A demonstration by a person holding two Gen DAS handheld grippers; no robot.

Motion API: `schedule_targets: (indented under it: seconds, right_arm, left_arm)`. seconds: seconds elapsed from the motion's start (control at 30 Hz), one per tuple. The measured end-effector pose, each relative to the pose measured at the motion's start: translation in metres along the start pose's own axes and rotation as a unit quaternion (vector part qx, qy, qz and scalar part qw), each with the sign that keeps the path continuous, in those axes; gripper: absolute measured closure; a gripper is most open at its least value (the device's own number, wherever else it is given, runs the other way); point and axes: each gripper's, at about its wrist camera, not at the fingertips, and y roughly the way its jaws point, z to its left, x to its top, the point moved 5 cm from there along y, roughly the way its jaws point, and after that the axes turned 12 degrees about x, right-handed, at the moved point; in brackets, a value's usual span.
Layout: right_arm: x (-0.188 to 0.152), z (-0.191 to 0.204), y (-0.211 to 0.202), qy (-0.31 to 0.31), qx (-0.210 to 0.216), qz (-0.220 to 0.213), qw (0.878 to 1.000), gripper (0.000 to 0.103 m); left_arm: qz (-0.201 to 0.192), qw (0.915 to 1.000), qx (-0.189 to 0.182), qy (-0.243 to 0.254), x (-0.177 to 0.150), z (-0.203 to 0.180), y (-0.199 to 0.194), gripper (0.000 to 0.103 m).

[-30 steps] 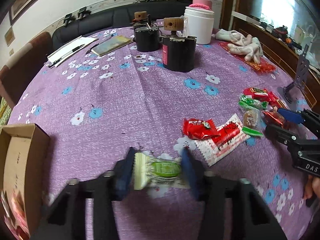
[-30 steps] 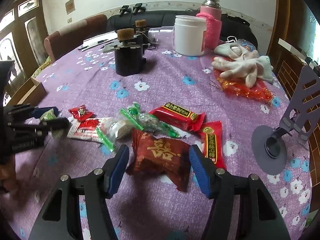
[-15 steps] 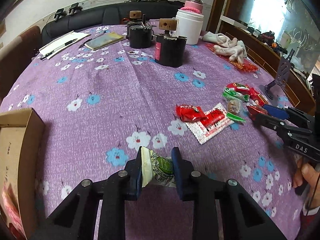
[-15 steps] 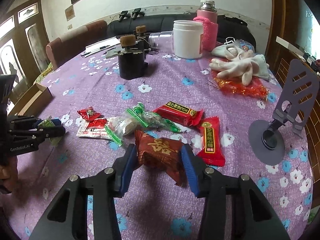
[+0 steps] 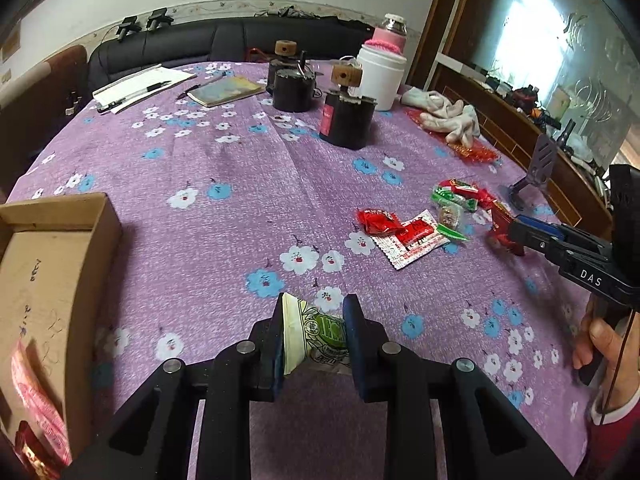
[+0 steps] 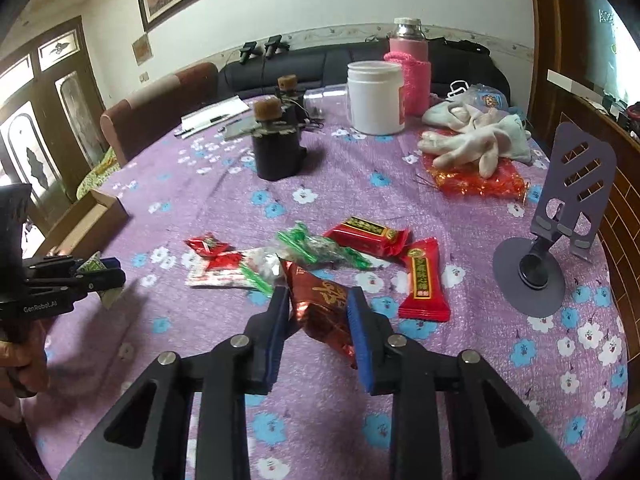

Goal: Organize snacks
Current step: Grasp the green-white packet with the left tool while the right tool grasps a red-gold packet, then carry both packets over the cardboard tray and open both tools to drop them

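Two grippers loaded at once, one packet apiece. Left gripper (image 5: 314, 338): blue pads clamped flat on a small cream-and-green foil snack packet (image 5: 310, 334), pinched near its middle, packet clear of the purple flowered tablecloth (image 5: 224, 160). Right gripper (image 6: 320, 326): jaws closing on a dark red crinkled foil packet with gold characters (image 6: 320, 304), pads already pressing its sides, one end tilted up and forward past the fingertips, the rest sagging below.

To do well from here, by judgement: finish the right squeeze before carrying, since a puffed foil wrapper slides easily between smooth pads. Keep both packets high enough to pass over the loose pile of red and green wrappers (image 6: 320, 248) without dragging any along. Likely destination the open brown cardboard box (image 5: 48, 280) at the table's left edge, already holding a pink-and-red packet (image 5: 34, 384) in its near corner. Send the left packet first, being nearer; bring the right one across after, to avoid crossing hands. Release low inside the walls, not from above the rim.

Pose: both grippers angled downward toward the tabletop, fingers roughly level side to side. Left one near the table's front, just right of the box. Right one over the pile, well apart from the box, gripped by a hand (image 5: 604, 340) seen under its body in the left view.
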Motion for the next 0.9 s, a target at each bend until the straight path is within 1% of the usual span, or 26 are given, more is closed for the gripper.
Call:
schedule_targets:
  seconds: [0.03,0.13,0.23,0.4,0.57,0.7,0.77,0.9]
  right_arm:
    - [0.001,0.004,-0.002,-0.002,0.002,-0.003,1.0,0.082]
    - [0.004,0.014,-0.006,-0.004,0.008,-0.011,1.0,0.085]
    - [0.004,0.02,-0.007,-0.002,0.015,-0.014,1.0,0.086]
    - [0.005,0.028,-0.012,0.018,0.037,-0.027,0.999,0.086]
    - [0.011,0.047,-0.019,0.01,0.046,-0.037,0.998,0.086]
    - [0.018,0.074,-0.019,-0.002,0.064,-0.043,0.997,0.086]
    - [0.022,0.089,-0.015,-0.011,0.073,-0.043,0.996,0.086]
    - [0.028,0.124,-0.002,-0.023,0.103,-0.035,0.994,0.086]
  left_arm:
    - [-0.001,1.0,0.0,-0.003,0.0,0.003,-0.002,0.077]
    - [-0.005,0.9999,0.0,-0.013,-0.002,0.011,-0.01,0.077]
    - [-0.01,0.9998,0.0,-0.02,-0.004,0.017,-0.018,0.077]
    - [-0.018,0.9995,0.001,-0.024,-0.004,0.022,-0.031,0.077]
    - [-0.036,0.9988,0.01,-0.032,-0.001,0.032,-0.048,0.077]
    - [-0.043,0.9976,0.031,-0.044,-0.002,0.046,-0.059,0.077]
    - [-0.05,0.9964,0.046,-0.051,-0.004,0.059,-0.066,0.077]
    - [-0.057,0.994,0.06,-0.072,-0.009,0.087,-0.08,0.077]
